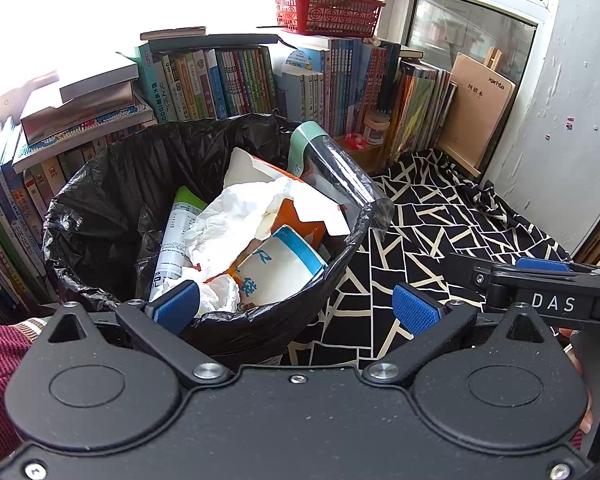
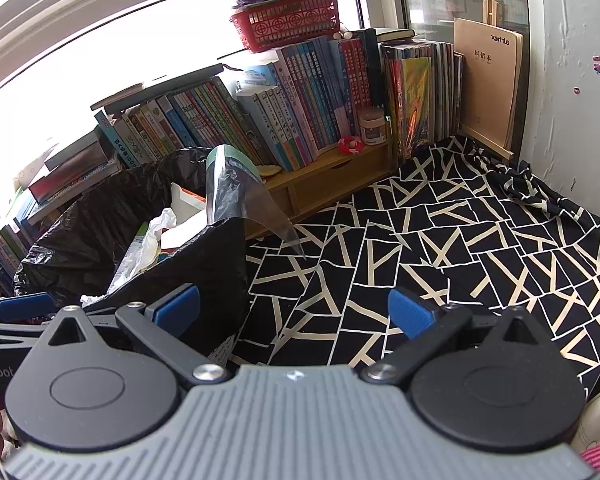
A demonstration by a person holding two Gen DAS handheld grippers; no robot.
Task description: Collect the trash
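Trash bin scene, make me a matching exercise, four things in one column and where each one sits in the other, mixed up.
Things:
1. red basket
2. clear plastic sheet
3. crumpled white paper
4. patterned cloth

Places:
A. inside the black-lined bin
B. on top of the upright books
C. spread beside the bin
D. sticking out over the bin's rim

Pairs: 1-B, 2-D, 3-A, 4-C

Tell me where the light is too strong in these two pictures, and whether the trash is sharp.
Left wrist view: the window is blown out white, while the trash in the bin is sharp. Right wrist view: the same window glares, and the book row bends from fisheye distortion.
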